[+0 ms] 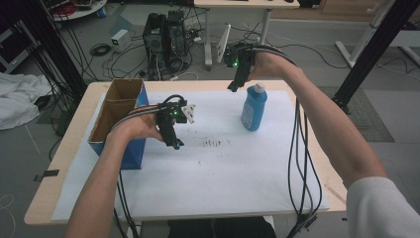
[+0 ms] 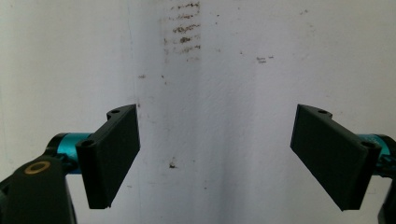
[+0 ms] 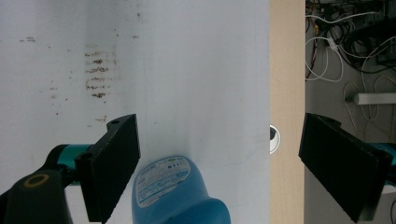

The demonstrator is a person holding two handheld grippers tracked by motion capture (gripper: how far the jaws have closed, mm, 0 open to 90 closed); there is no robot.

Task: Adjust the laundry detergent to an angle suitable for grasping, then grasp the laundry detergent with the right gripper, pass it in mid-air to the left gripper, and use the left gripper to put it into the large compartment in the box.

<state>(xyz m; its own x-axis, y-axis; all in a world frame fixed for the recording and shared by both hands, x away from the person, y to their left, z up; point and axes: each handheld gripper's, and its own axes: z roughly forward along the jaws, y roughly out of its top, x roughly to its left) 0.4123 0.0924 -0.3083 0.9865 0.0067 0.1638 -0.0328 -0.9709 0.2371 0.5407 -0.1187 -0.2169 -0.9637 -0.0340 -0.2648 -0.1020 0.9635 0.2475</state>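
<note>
your right gripper [image 1: 233,87] is up over the far side of the table [image 1: 64,148], just beside the blue bottle [image 1: 254,108] and a bit behind its white cap [image 1: 258,88], pointing down. the jaws are spread wide with nothing between the pads, and in the right gripper view the bottle [image 3: 175,196] sits low in the frame, close to the left jaw but not pinched by it, so it's not gripped. the bottle stands upright on the white sheet [image 1: 218,183] covering the tabletop, toward the far right part of it, well apart from the cardboard box [image 1: 119,124]. that box stands on the left edge of the sheet with blue sides and its top open. your left gripper [image 1: 177,144] hangs over the middle-left of the sheet, just beside the box, tips aimed down at the paper. in the left gripper view its jaws are wide apart too, with bare white sheet [image 2: 215,140] between them. there's a patch of brown smudges [image 1: 212,143] on the sheet between your two grippers, nearer the left one; you can see the same marks [image 2: 184,28] in the left gripper view and again in the right gripper view [image 3: 98,70]. cables trail from both grippers down off the near edge of the table.
</note>
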